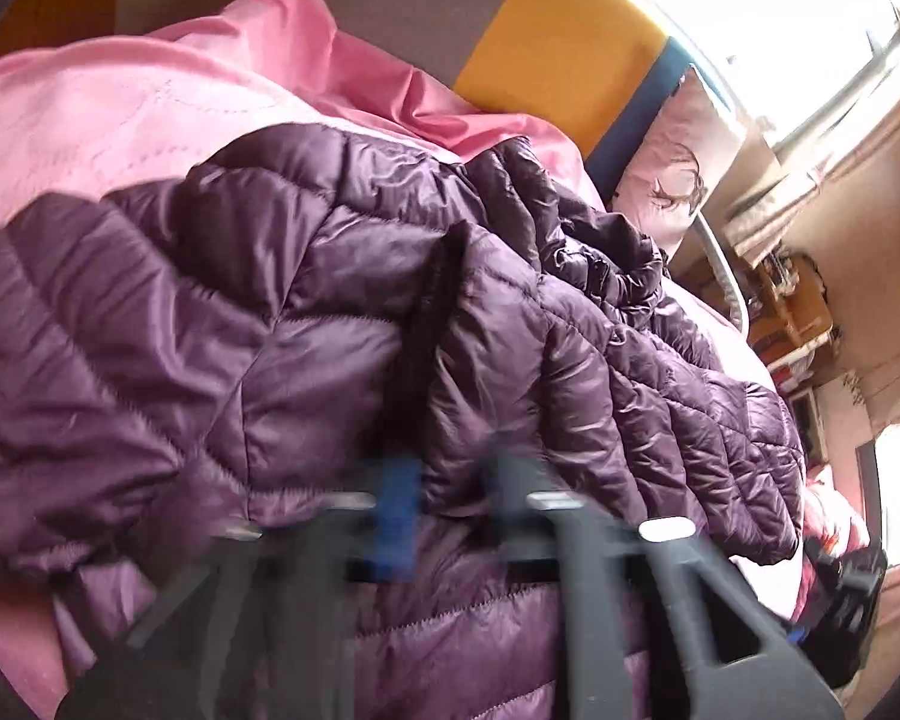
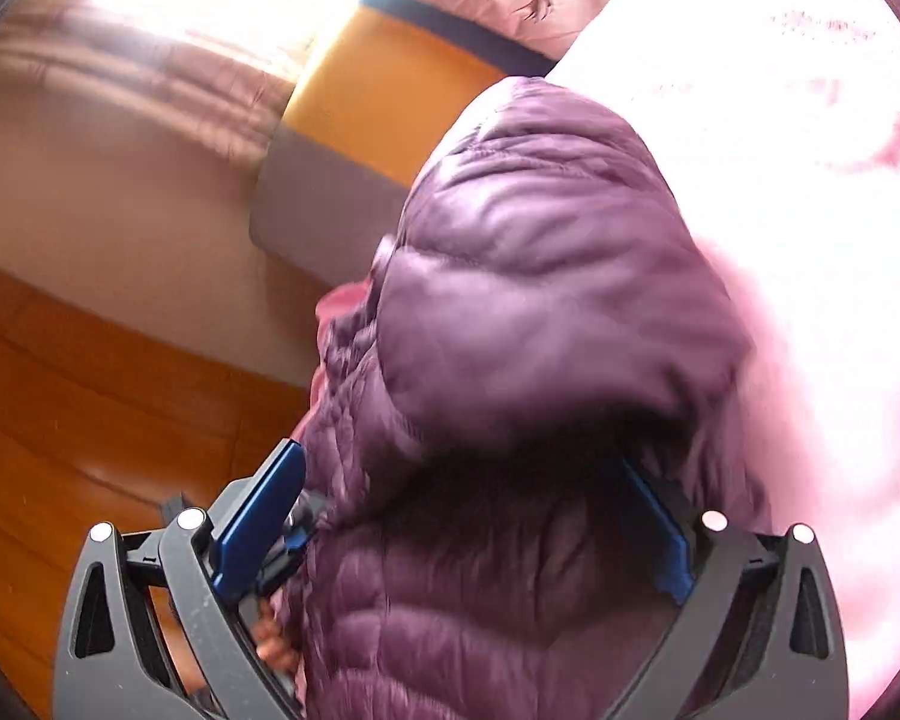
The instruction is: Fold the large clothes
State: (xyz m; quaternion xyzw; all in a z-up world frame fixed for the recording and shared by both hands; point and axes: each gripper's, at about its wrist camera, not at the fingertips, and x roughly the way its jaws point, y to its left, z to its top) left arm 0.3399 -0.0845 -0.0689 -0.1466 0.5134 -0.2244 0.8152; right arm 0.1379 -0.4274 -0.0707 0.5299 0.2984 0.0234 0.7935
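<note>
Purple puffer jacket (image 1: 342, 276) lies crumpled on the pink bedspread (image 1: 120, 114), a pillow (image 1: 672, 162) beyond it. Left claw (image 1: 450, 498), blurred, stands narrow with a jacket fold pinched between its fingers. Right claw (image 2: 480, 516) stands wide, jacket bulging between the blue pads (image 2: 258, 522), not squeezed. Wood floor (image 2: 90, 396) on the left.

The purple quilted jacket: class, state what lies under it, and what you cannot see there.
Under the purple quilted jacket lies a pink bedcover, visible all around its edges. Whatever sits directly beneath the jacket's bulk is covered and cannot be seen.
</note>
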